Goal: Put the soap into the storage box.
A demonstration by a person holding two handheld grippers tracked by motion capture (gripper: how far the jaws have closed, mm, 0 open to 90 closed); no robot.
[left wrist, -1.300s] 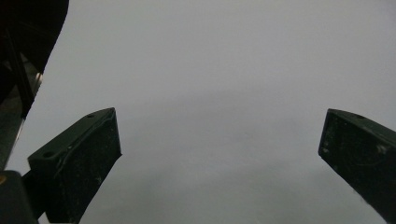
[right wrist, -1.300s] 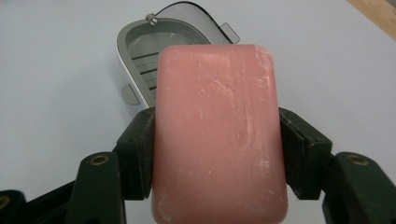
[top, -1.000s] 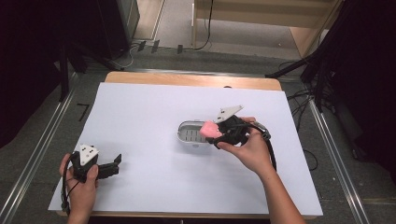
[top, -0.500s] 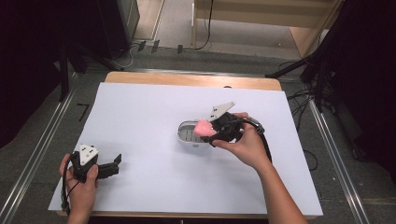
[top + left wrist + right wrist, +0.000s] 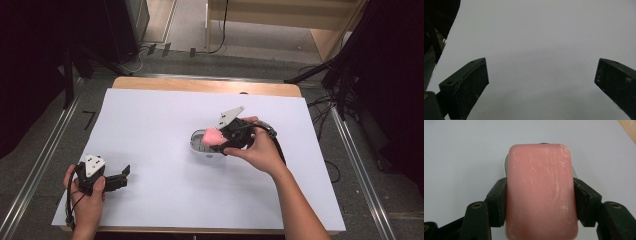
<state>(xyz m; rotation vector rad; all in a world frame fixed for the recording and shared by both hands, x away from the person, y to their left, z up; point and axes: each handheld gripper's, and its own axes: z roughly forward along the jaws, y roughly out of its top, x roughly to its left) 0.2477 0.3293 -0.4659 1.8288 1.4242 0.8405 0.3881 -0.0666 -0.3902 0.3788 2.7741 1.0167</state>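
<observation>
Above the white table (image 5: 150,125), right hand-held gripper (image 5: 220,140) clamps pink soap (image 5: 213,136) over dish (image 5: 197,142).

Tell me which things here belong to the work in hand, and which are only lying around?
In use:
- pink soap bar, clamped in the right tool
- metal soap dish under it

Lying about:
- left tool, open, resting on the white sheet
- cables beside the table

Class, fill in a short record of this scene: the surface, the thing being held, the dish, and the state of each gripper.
Surface: white sheet on a wooden table
Held thing: pink soap bar
Dish: oval metal dish, under the bar
Right gripper: shut on the bar, over the dish
Left gripper: open, nothing between its jaws, near the sheet's front left corner
</observation>
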